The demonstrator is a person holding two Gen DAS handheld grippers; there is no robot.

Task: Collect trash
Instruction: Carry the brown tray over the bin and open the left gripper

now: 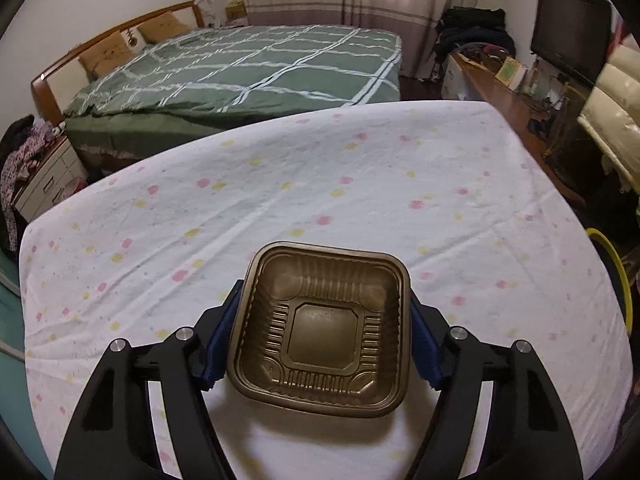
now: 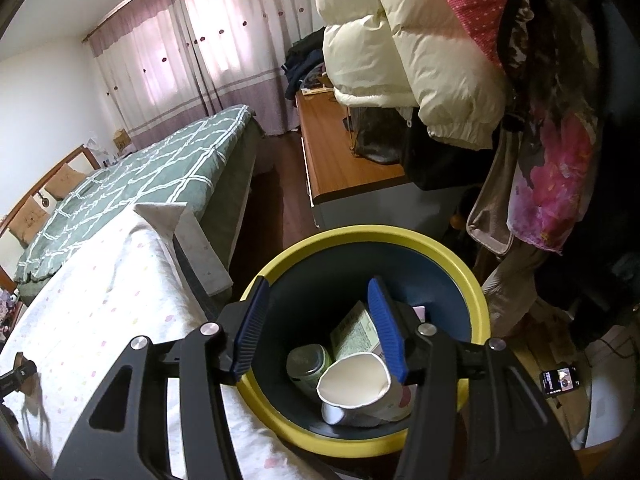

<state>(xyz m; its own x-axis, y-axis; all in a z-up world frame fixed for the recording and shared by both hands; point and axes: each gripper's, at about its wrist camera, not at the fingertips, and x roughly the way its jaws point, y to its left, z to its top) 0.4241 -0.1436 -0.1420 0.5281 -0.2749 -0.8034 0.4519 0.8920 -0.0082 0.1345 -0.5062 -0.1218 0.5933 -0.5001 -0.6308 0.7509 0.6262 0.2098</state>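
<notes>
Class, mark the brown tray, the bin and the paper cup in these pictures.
Brown tray [image 1: 322,330]: left wrist view, its flat inner floor.
Bin [image 2: 362,233]: right wrist view, far side of its yellow rim.
Paper cup [image 2: 352,380]: right wrist view, its white inside.

Right gripper [image 2: 320,332], fingers apart and empty, above yellow-rimmed bin [image 2: 478,300]; paper cup [image 2: 354,380] inside

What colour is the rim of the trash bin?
Yellow, around a dark blue inside; the trash bin shows best in the right wrist view.
</notes>
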